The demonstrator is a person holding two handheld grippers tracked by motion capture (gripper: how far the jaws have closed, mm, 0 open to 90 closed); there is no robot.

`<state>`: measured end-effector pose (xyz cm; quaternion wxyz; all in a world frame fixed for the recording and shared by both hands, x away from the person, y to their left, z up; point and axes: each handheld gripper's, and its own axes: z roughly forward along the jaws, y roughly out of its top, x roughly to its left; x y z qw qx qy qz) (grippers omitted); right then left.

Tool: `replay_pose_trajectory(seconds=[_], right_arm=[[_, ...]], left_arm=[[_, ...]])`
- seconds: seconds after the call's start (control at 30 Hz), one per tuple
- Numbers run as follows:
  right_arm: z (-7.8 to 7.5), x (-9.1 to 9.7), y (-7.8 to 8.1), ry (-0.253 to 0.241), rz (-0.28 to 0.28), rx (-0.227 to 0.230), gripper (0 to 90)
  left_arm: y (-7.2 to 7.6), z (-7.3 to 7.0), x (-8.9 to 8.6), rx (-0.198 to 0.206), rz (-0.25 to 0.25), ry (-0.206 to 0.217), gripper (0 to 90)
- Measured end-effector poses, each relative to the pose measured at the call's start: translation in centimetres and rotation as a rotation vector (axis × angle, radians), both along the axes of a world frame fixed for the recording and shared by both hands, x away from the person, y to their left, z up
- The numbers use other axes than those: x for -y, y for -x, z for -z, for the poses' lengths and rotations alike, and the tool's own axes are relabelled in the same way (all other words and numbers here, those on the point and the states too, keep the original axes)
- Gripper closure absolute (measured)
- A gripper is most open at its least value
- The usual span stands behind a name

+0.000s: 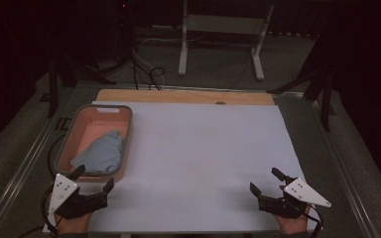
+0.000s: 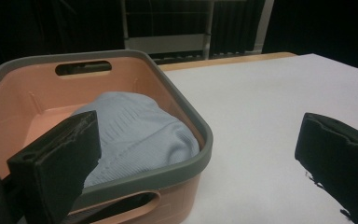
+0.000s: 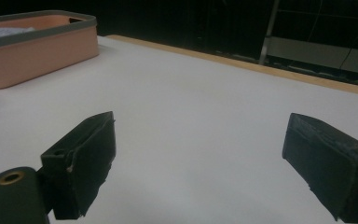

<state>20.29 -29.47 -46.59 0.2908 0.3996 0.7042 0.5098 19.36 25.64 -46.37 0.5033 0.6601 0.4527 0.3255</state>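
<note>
Nearest the camera, at the table's front edge, the left hand-held gripper and the right hand-held gripper both stand released, jaws spread wide with nothing between them. The left one sits just in front of the basket; the right one is well apart from it, over the bare white table.

Farther in, on the table's left side, the pink basket with its grey rim holds one bundled blue-grey cloth, lying toward the near end. In the left gripper view the cloth looks like a fine ribbed knit: probably soft, light and limp, not fragile, and likely to drape and unfold once lifted. A pinch on the raised hump of the bundle, taking several layers at once, seems the safest hold; a single thin edge could slip out or merely trail.

Count: two hand-held grippers, one basket, one cloth, one table.
</note>
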Motion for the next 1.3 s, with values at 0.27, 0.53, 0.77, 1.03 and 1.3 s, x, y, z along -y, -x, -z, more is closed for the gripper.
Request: replay_pose_trajectory(seconds=[0.27, 0.53, 0.77, 1.03, 1.3], right_arm=[[0.2, -0.1, -0.1, 0.015, -0.001, -0.013, 9.8], [0.2, 0.0, -0.2, 0.017, 0.0, -0.01, 9.8], [0.3, -0.1, -0.3, 0.022, 0.0, -0.015, 9.8], [0.3, 0.0, -0.2, 0.012, 0.014, -0.012, 9.9], [0.4, 0.0, -0.3, 0.016, 0.023, -0.012, 9.8]], left_arm=[[0.0, -0.1, -0.1, 0.011, -0.015, 0.007, 1.2], [0.1, -0.1, -0.1, 0.017, -0.016, 0.009, 1.2], [0.0, -0.2, 0.0, 0.021, -0.021, 0.011, 1.2], [0.0, -0.9, 0.0, 0.015, -0.01, 0.019, 0.8], [-0.8, -2.2, -1.1, -0.013, -0.062, 0.014, 0.5]])
